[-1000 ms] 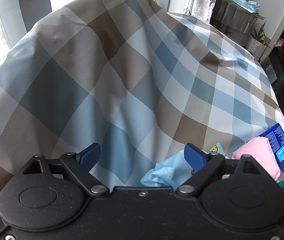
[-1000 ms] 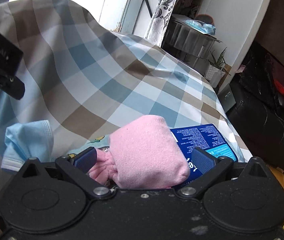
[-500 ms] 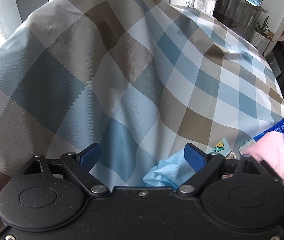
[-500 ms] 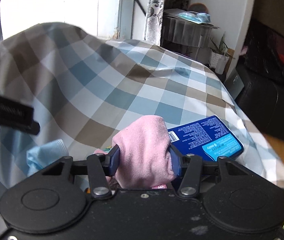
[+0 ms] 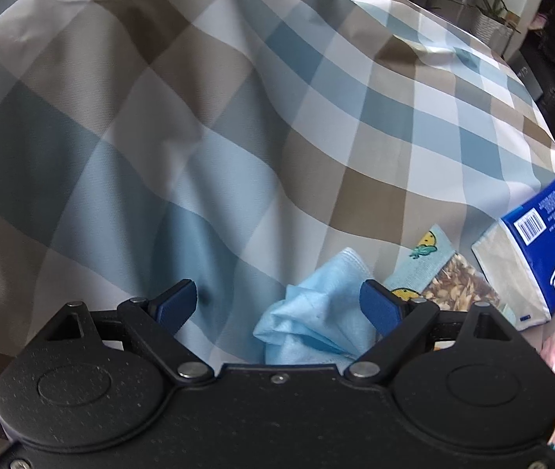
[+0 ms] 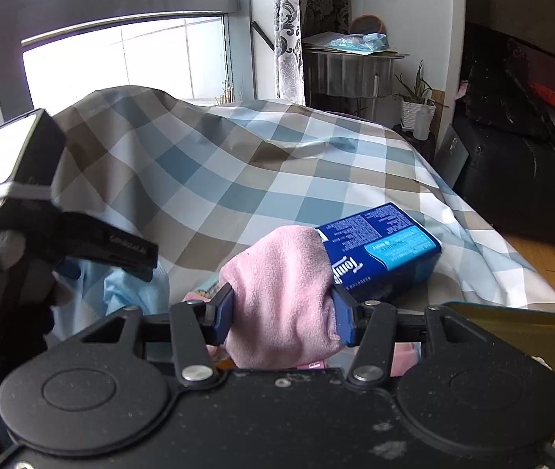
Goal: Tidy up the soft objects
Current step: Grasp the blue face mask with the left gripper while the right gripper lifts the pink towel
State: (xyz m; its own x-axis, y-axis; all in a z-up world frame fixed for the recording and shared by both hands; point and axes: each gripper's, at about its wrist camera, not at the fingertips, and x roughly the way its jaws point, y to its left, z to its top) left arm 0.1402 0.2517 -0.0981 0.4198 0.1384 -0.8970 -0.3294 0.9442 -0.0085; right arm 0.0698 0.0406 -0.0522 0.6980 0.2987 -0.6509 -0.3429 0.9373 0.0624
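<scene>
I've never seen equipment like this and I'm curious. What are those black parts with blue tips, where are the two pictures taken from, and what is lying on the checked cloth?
No robot here: a person holds a hand-held gripper in each hand, each with its own camera looking along two blue-tipped fingers. The left view shows the left gripper open over a crumpled blue face mask on the checked cloth. Nearby lie a snack packet and a blue tissue pack. The right view shows the right gripper squeezing a pink soft cloth.
</scene>
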